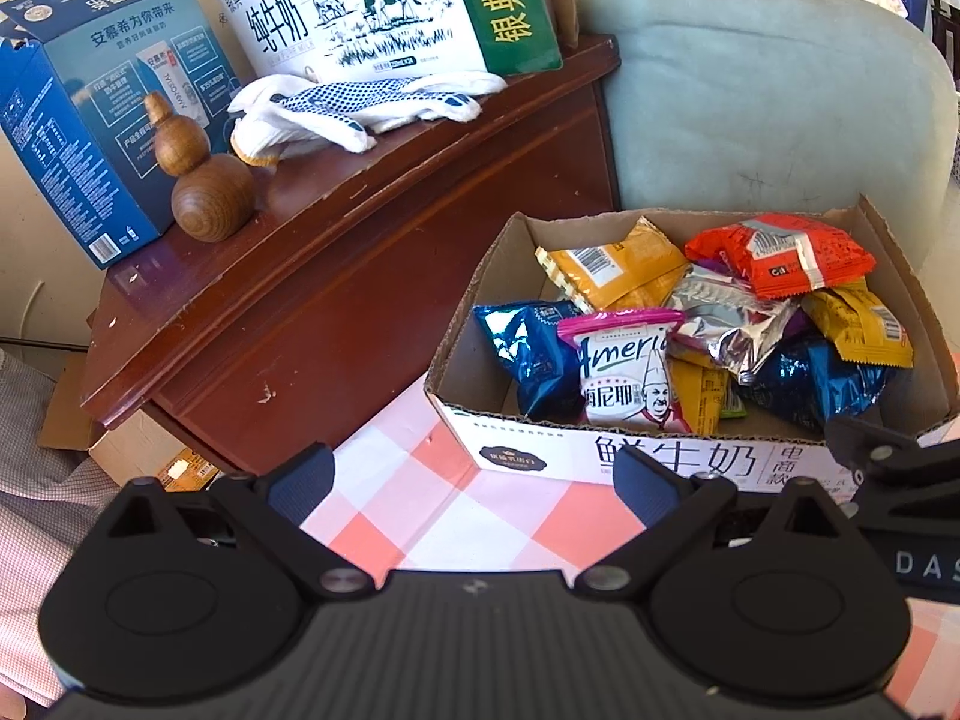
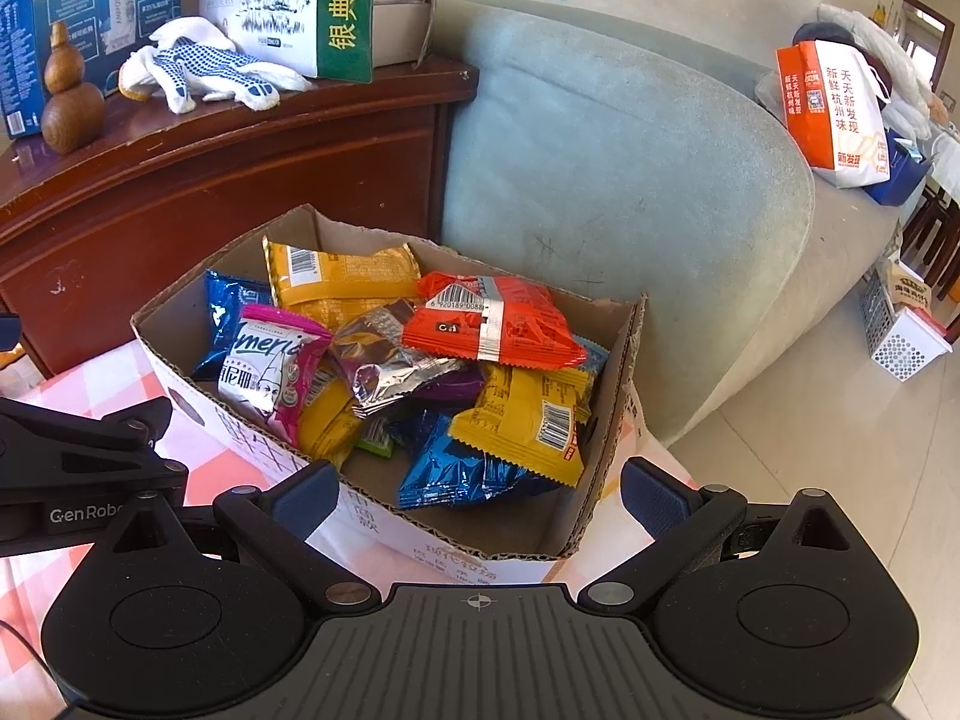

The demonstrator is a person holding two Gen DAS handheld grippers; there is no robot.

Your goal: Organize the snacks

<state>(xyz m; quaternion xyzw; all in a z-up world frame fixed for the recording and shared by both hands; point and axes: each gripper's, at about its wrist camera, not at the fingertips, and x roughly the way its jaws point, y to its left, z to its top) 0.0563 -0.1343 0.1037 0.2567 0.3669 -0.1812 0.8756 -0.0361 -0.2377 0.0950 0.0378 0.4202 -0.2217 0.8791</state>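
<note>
An open cardboard box [image 1: 606,450] [image 2: 180,324] stands on a pink checked cloth [image 1: 456,510]. It holds several snack packets: an orange one [image 1: 780,255] [image 2: 492,321] on top, yellow ones [image 1: 612,264] [image 2: 342,276], blue foil ones [image 1: 522,342] [image 2: 456,474], a silver one [image 2: 390,360] and a pink-and-white one [image 1: 624,366] [image 2: 270,366]. My left gripper [image 1: 474,480] is open and empty just in front of the box's near left corner. My right gripper [image 2: 474,492] is open and empty over the box's near right end.
A dark wooden cabinet [image 1: 336,276] [image 2: 240,168] stands left of the box with milk cartons [image 1: 384,6], a blue carton [image 1: 102,102], white dotted gloves [image 1: 360,108] and a wooden gourd [image 1: 204,174]. A pale green sofa [image 2: 612,180] is behind. An orange bag [image 2: 834,114] sits far right.
</note>
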